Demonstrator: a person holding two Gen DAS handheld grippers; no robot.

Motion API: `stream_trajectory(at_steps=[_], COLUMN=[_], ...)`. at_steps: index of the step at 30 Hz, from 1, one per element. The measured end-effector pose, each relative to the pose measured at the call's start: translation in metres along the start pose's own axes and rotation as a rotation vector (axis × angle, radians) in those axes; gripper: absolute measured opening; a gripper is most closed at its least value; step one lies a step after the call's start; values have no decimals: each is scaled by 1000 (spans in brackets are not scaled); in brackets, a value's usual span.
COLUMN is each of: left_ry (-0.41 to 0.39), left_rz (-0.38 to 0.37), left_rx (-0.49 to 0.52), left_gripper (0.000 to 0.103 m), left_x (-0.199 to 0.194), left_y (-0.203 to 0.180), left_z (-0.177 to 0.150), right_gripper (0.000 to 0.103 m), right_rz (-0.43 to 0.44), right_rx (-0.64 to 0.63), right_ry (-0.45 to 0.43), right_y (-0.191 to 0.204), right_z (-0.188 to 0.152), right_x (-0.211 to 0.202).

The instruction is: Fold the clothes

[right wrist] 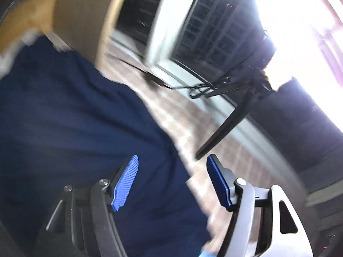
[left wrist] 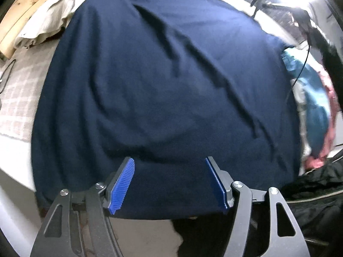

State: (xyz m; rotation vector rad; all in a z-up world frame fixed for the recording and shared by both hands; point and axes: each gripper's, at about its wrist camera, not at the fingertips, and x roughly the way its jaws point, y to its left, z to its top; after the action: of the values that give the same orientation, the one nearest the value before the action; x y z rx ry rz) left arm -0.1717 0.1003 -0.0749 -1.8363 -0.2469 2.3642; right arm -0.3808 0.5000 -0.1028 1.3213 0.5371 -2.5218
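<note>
Spreading across a checked bedcover (left wrist: pixel 19 98), the navy garment (left wrist: pixel 163 90) lay nearly flat with long diagonal creases, its near hem hanging over the edge of the bed. The left gripper (left wrist: pixel 169 184) hovered above that hem, its blue pads (left wrist: pixel 123 184) spread apart with nothing pinched between them. A cream pillow (left wrist: pixel 49 21) sat beyond the garment's far left corner, and a teal cloth (left wrist: pixel 308 90) lay off its right side. The right gripper (right wrist: pixel 172 184) hung over the garment's right edge, its jaws likewise spread and empty; that view was blurred.
</note>
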Motion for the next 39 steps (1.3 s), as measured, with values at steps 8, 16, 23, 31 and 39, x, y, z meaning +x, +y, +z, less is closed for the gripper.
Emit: stream_trajectory(at_steps=[8, 16, 23, 31, 39], left_ry=[25, -8, -113, -125, -101], left_rz=[-61, 69, 151, 104, 13], left_rx=[170, 197, 31, 28, 69], left_gripper=[64, 61, 63, 65, 24], left_x=[18, 6, -31, -5, 10], left_y=[-8, 48, 140, 180, 184], left_z=[-17, -25, -9, 15, 21], right_gripper=[65, 65, 65, 65, 65], right_rz=[222, 236, 74, 87, 92], right_rx=[213, 440, 435, 488, 513], right_ry=[-47, 116, 131, 118, 114], right_y=[48, 142, 170, 172, 166], right_z=[-132, -289, -296, -276, -266], right_x=[-151, -155, -118, -117, -104])
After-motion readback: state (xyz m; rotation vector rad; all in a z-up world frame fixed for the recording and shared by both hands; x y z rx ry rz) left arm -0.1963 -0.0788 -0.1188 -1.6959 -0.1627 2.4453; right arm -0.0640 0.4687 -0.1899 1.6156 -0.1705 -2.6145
